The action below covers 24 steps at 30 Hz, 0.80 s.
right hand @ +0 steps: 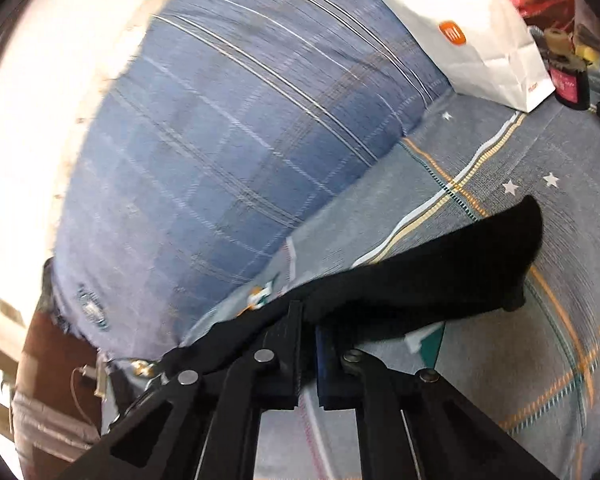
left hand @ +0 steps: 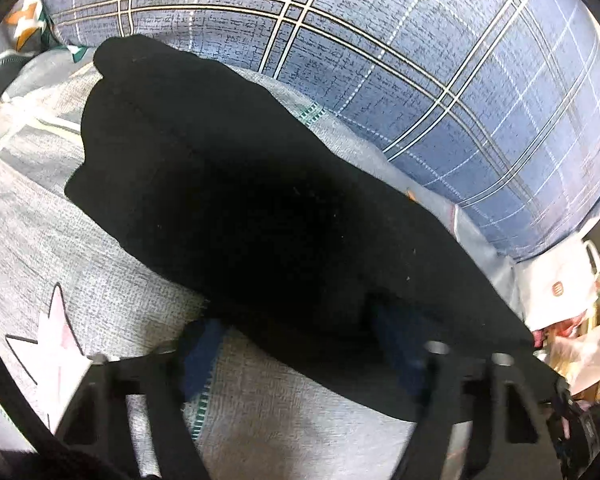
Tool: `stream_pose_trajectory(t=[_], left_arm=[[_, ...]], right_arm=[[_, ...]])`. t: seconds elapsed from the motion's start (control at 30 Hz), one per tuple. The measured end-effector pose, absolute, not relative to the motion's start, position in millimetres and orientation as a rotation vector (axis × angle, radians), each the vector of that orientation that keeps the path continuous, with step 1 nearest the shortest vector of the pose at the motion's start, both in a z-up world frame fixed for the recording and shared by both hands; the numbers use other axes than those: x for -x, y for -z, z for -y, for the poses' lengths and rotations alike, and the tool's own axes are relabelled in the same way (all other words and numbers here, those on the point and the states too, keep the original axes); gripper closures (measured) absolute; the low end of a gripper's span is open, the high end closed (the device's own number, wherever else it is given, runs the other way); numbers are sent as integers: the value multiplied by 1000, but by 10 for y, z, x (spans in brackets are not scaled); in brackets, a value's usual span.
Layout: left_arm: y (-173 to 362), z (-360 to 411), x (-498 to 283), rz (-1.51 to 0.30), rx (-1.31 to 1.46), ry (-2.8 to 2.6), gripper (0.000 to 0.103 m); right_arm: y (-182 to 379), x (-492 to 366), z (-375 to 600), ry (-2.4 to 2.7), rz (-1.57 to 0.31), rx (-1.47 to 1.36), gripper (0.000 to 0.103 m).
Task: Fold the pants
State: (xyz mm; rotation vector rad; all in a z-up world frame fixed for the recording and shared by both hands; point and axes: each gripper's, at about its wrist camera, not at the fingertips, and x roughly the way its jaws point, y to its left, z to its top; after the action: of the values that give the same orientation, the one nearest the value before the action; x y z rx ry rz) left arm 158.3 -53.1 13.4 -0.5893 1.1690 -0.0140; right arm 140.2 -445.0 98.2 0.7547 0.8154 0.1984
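On the grey patterned bed (right hand: 500, 360), the right hand-held gripper (right hand: 308, 344) pinches the black fabric pants (left hand: 240, 208), while the left hand-held gripper (left hand: 296, 344) stands spread around their edge.

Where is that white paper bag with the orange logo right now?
In the right wrist view, the white paper bag stands at the top right on the grey patterned bedsheet, just right of the blue plaid pillow, beyond the black pants.

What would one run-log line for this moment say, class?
stage: mid-fold | left gripper: open around black pants edge | right gripper: shut on black pants | surface: grey patterned bedsheet
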Motion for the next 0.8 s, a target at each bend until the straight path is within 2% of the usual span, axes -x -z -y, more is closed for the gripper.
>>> stream_pose_trajectory(t=[0.03, 0.1, 0.17, 0.2, 0.33, 0.53, 0.7, 0.8], left_arm=[[-136, 497, -1569, -1162, 594, -1, 49], [-119, 437, -1572, -1155, 617, -19, 73], [-114, 396, -1549, -1147, 612, -39, 87], [-126, 372, -1534, -1151, 612, -48, 91], [-379, 378, -1405, -1080, 586, -60, 94], [-706, 259, -833, -1016, 599, -43, 94], [-340, 135, -197, -1057, 663, -62, 94], [56, 133, -79, -1150, 730, -67, 94]], right_arm=[[-988, -1331, 4417, -187, -812, -730, 97], [-938, -1268, 4392, -163, -829, -709, 97], [-847, -1252, 4390, -119, -884, -679, 98], [-808, -1272, 4395, -116, -910, -686, 98], [-702, -1324, 4474, -109, -967, -745, 98], [-935, -1167, 4454, -213, -847, -742, 98], [-770, -704, 4496, -220, -849, -793, 98], [-596, -600, 4424, -164, -943, -765, 98]])
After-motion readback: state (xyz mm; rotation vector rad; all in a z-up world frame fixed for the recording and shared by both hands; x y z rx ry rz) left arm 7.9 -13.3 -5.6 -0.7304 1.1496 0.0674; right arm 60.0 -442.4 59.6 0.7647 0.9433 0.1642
